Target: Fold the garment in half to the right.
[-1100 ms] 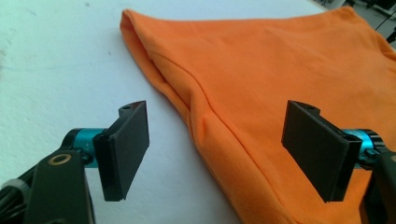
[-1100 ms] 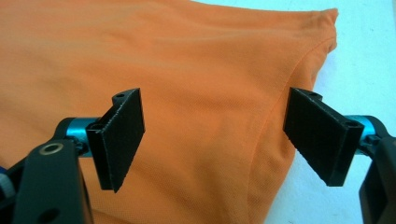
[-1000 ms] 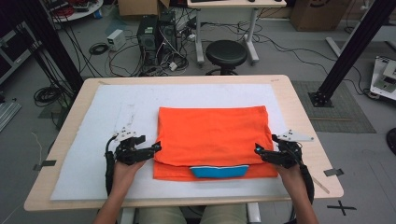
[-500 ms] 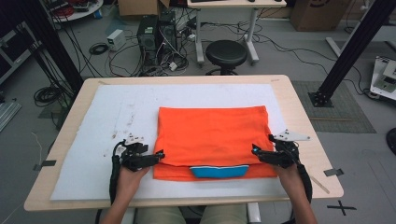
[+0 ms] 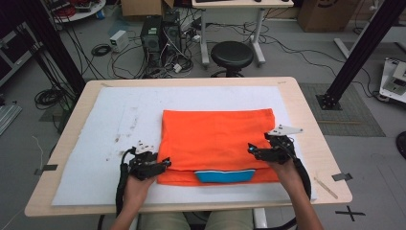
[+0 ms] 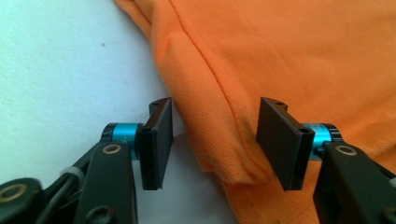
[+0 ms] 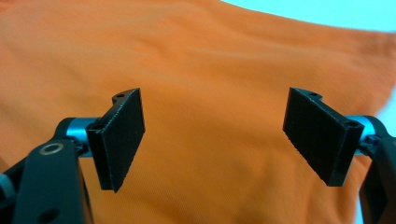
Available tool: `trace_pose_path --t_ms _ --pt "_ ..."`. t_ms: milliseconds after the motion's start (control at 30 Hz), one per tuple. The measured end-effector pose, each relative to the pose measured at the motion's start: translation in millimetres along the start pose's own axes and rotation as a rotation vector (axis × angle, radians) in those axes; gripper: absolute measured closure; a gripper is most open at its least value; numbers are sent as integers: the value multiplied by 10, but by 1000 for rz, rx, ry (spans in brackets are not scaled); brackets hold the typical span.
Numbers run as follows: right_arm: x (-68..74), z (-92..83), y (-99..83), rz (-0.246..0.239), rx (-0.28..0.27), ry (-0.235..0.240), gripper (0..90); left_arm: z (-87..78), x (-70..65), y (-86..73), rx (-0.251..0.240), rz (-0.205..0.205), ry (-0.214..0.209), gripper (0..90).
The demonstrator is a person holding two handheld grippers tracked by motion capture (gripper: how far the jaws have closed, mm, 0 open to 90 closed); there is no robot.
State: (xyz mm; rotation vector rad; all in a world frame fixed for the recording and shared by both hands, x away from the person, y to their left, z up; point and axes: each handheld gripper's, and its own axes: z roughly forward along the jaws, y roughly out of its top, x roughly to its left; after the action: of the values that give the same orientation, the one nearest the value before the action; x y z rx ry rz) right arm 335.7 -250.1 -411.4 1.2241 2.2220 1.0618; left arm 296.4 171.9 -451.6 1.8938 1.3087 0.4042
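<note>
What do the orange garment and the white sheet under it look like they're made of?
Orange garment: woven or knit cloth, matte, likely cotton-type; a fine ribbed texture, stitched seam and soft folded edge show in the left gripper view. White sheet: looks like thin, soft matte padding or foam, lying flat with dark scuff marks; the exact material is unclear.

Beyond your bench (image 5: pixel 306 110), a black stool (image 5: pixel 232 55), a computer tower (image 5: pixel 152 36) and tangled cables (image 5: pixel 119 52) sit on what looks like grey floor (image 5: pixel 287 62).
</note>
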Motion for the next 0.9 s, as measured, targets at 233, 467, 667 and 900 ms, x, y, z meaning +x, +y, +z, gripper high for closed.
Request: trace_pose_path --t_ms 233,467,667,900 --pt "137 187 307 -43 25 27 210 -3 -20 -13 -3 21 17 543" --pt "251 378 567 -71 59 61 237 -3 -42 -19 -5 33 -5 656" --pt "339 572 772 -90 85 85 236 -1 -39 -19 -5 51 -30 747" --pt "431 789 954 -84 95 148 235 -4 -44 -25 -14 48 -30 792"
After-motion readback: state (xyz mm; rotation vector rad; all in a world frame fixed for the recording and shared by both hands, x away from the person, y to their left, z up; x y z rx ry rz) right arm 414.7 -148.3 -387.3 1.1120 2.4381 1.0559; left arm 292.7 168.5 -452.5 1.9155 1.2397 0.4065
